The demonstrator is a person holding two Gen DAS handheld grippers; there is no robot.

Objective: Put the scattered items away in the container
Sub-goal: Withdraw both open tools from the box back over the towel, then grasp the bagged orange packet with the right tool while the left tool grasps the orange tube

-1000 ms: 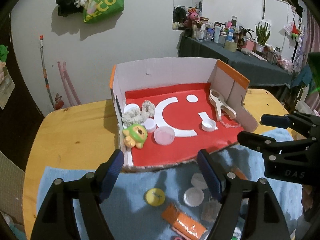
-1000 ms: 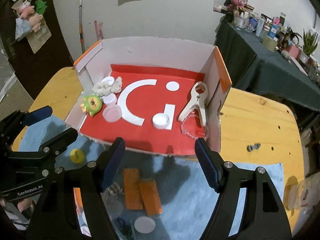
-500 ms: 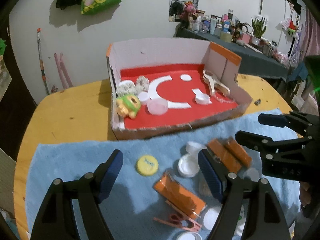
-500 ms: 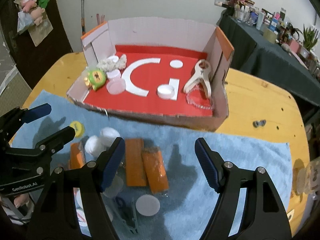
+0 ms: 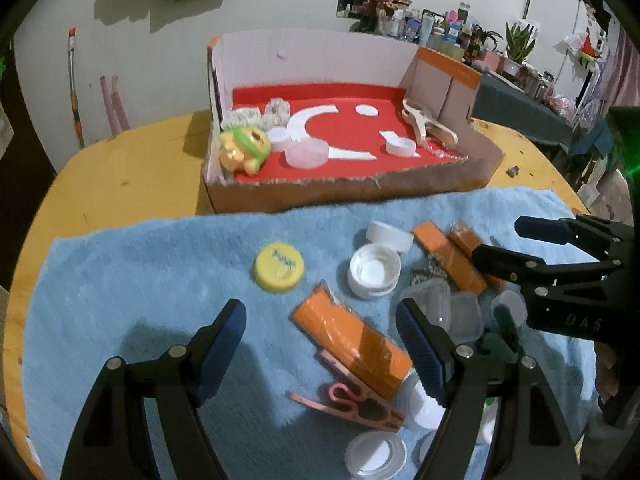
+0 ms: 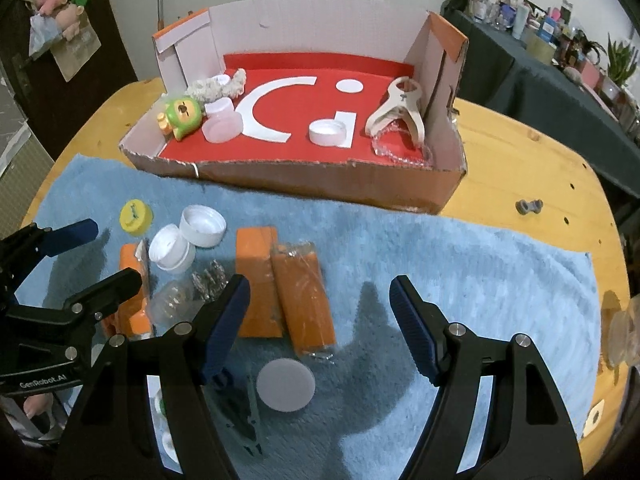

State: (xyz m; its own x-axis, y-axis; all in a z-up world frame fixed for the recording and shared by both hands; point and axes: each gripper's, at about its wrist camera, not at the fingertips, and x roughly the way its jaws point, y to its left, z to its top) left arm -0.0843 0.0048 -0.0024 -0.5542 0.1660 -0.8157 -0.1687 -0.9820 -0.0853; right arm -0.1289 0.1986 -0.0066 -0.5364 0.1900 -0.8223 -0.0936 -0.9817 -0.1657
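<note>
While your left claw and right claw both hang wide open and empty over the blue towel, the scattered items lie beneath: an orange packet, a yellow cap, white lids. Toward the surface's far edge sits the cardboard container, already holding a green toy.
</note>
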